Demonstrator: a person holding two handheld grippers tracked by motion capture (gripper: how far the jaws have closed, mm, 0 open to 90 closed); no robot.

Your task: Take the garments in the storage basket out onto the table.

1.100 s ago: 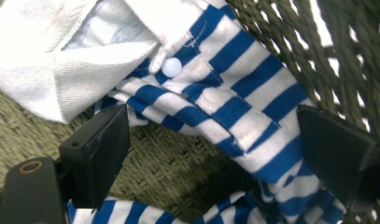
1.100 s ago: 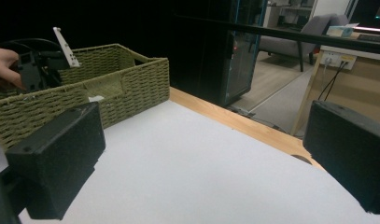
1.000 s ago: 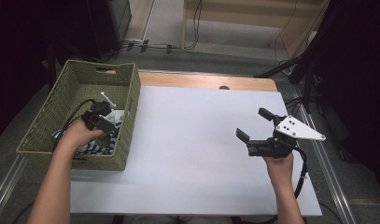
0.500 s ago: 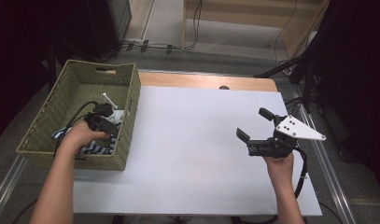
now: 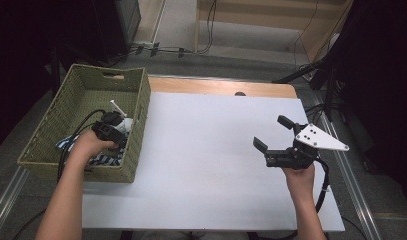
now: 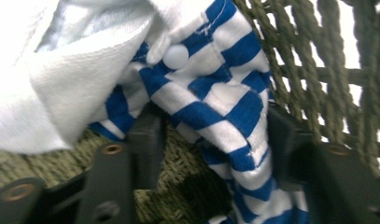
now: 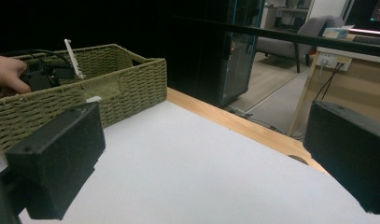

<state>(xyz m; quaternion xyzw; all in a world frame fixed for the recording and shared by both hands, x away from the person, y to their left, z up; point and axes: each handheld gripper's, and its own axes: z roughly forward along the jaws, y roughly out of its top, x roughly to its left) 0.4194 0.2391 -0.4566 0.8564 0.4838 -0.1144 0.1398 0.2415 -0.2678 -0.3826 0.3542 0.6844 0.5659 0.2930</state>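
Striped cloth (image 6: 215,100) — between left tool (image 6: 211,140) jaws

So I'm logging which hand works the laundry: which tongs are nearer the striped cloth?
Left. The left tongs straddle the striped cloth inside the basket; the right tongs hover open over the table, far right.

Left claw (image 5: 111,131) points down, jaws apart; right claw (image 5: 271,135) gapes wide

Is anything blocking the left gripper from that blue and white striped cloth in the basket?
Nothing visible does. In the left gripper view the striped cloth already hangs between the left gripper's open jaws, with the woven basket wall just behind it. A white cloth lies beside it, not in the way.
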